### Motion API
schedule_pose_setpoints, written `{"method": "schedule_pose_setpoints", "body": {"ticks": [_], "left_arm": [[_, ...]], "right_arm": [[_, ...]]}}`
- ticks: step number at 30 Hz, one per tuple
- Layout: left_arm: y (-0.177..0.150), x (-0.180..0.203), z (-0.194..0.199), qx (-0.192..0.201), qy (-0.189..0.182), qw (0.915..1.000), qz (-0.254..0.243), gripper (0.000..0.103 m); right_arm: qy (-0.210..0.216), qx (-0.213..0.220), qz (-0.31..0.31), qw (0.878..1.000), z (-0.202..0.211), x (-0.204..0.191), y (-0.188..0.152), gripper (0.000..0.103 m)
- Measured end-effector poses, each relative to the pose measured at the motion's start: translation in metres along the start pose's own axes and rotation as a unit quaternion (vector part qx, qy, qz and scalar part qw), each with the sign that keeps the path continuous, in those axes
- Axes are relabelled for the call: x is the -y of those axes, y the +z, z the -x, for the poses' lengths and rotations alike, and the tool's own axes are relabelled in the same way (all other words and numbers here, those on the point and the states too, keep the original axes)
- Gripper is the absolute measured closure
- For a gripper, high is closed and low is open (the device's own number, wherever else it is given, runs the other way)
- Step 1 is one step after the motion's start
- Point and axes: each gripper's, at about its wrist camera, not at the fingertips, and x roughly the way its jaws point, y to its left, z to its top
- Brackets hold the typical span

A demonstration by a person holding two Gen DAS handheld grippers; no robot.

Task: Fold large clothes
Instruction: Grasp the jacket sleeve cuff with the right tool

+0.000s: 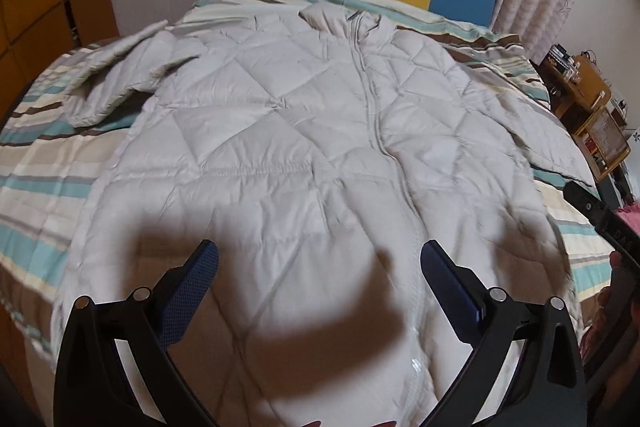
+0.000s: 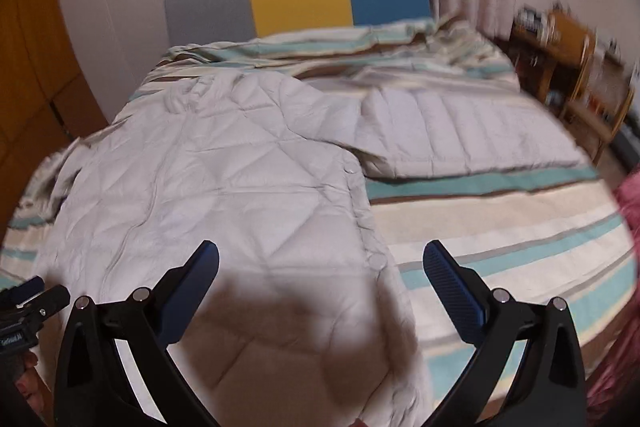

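The jacket (image 1: 288,155) is pale grey, quilted in a diamond pattern, and lies flat, front up, filling the centre of the left view. Its zipper (image 1: 372,99) runs from the collar (image 1: 340,17) at upper centre toward the bottom edge and appears closed. One sleeve (image 1: 120,75) bends at upper left; the other sleeve (image 2: 460,135) extends toward the right.

one jacket (image 1: 280,131), one bed (image 1: 36,163), two tongs (image 1: 319,269)
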Motion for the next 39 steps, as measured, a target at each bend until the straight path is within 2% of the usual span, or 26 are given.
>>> {"method": "schedule_pose_setpoints", "body": {"ticks": [3, 7, 10, 12, 15, 17, 20, 23, 24, 25, 27, 28, 29, 31, 34, 39], "left_arm": [[0.016, -0.014, -0.020, -0.008, 0.012, 0.9999, 0.006, 0.003], [0.039, -0.037, -0.039, 0.014, 0.053, 0.9984, 0.014, 0.003], [0.053, -0.056, -0.053, 0.018, 0.055, 0.9977, 0.035, 0.003], [0.060, -0.066, -0.061, 0.025, 0.074, 0.9962, 0.038, 0.003], [0.065, -0.074, -0.069, 0.039, 0.098, 0.9940, 0.029, 0.003], [0.065, -0.080, -0.075, 0.041, 0.098, 0.9938, 0.031, 0.003], [0.060, -0.086, -0.080, 0.042, 0.092, 0.9941, 0.038, 0.003], [0.056, -0.086, -0.083, 0.050, 0.098, 0.9934, 0.032, 0.003], [0.055, -0.086, -0.084, 0.052, 0.099, 0.9932, 0.033, 0.003], [0.053, -0.087, -0.085, 0.053, 0.098, 0.9933, 0.033, 0.003], [0.052, -0.087, -0.089, 0.047, 0.095, 0.9939, 0.031, 0.003], [0.052, -0.087, -0.092, 0.042, 0.093, 0.9942, 0.031, 0.003], [0.052, -0.087, -0.093, 0.040, 0.093, 0.9944, 0.031, 0.003], [0.051, -0.087, -0.094, 0.041, 0.093, 0.9944, 0.029, 0.003], [0.050, -0.086, -0.095, 0.046, 0.095, 0.9941, 0.028, 0.003], [0.047, -0.085, -0.094, 0.058, 0.097, 0.9931, 0.030, 0.003]], "right_arm": [[-0.018, -0.022, -0.043, 0.999, -0.032, 0.041, 0.005, 0.002], [-0.078, -0.036, -0.133, 0.987, -0.070, 0.119, 0.019, 0.002], [-0.105, -0.012, -0.179, 0.978, -0.081, 0.167, 0.033, 0.002], [-0.137, 0.010, -0.184, 0.973, -0.087, 0.192, 0.045, 0.002], [-0.164, 0.032, -0.196, 0.966, -0.100, 0.225, 0.065, 0.007], [-0.178, 0.038, -0.204, 0.962, -0.108, 0.246, 0.075, 0.015], [-0.185, 0.035, -0.241, 0.952, -0.118, 0.277, 0.083, 0.023], [-0.184, 0.039, -0.260, 0.947, -0.123, 0.291, 0.086, 0.029], [-0.186, 0.042, -0.259, 0.947, -0.125, 0.293, 0.088, 0.032], [-0.188, 0.042, -0.256, 0.947, -0.125, 0.293, 0.090, 0.040], [-0.191, 0.045, -0.248, 0.949, -0.127, 0.289, 0.092, 0.058], [-0.189, 0.048, -0.245, 0.950, -0.127, 0.288, 0.093, 0.073], [-0.190, 0.049, -0.240, 0.951, -0.130, 0.286, 0.095, 0.082], [-0.198, 0.052, -0.223, 0.953, -0.133, 0.280, 0.099, 0.091], [-0.221, 0.075, -0.172, 0.957, -0.126, 0.259, 0.104, 0.095], [-0.241, 0.120, -0.048, 0.962, -0.111, 0.186, 0.109, 0.096]]}}
